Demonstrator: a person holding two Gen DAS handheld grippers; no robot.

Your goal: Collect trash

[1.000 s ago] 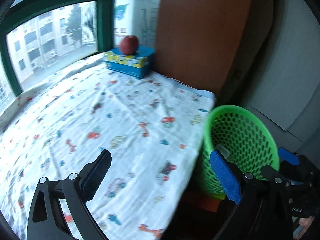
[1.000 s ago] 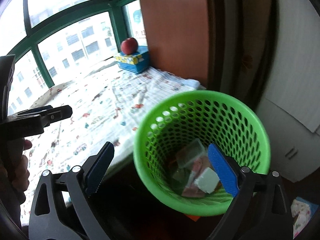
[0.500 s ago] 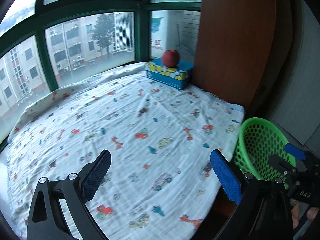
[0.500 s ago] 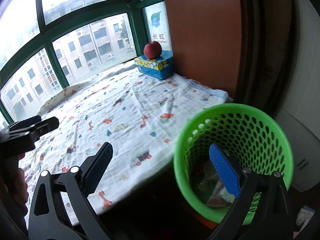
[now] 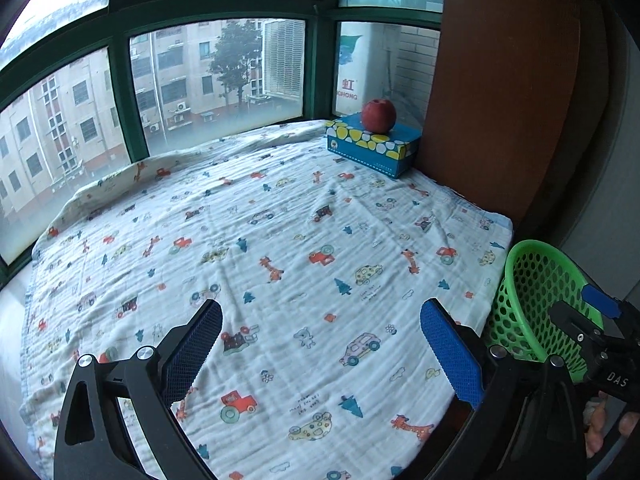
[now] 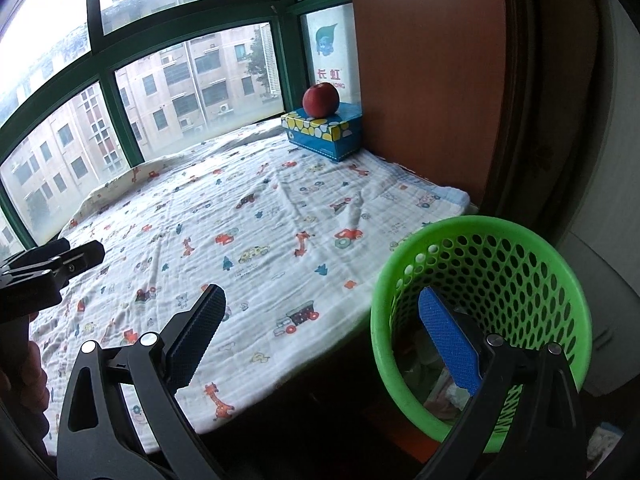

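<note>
My left gripper (image 5: 320,344) hangs over a white muslin cloth printed with small cars, giraffes and trees (image 5: 280,248), its two blue-padded fingers spread wide with nothing between them. My right gripper (image 6: 320,332) is spread just as wide and also holds nothing; its left finger sits over the near edge of the cloth, while its right finger (image 6: 448,340) stands in front of the mouth of a round green perforated plastic waste basket (image 6: 520,264). That basket stands off the right-hand edge of the cloth-covered surface, lower than it, and through its opening I can make out a few pale, crumpled pieces of trash (image 6: 436,384) lying at the bottom, though they are too dim to tell apart. From the left wrist view the same basket shows at the far right, with my right gripper in front of it. At the far corner of the cloth, beside a brown wooden panel (image 5: 500,80), a blue cardboard tissue box with yellow and white spots (image 5: 372,148) rests on the cloth, and a red apple (image 5: 379,116) sits on top of it. Behind runs a green-framed window (image 5: 120,92) facing apartment blocks. In the right wrist view my left gripper shows at the left edge, over the cloth.
</note>
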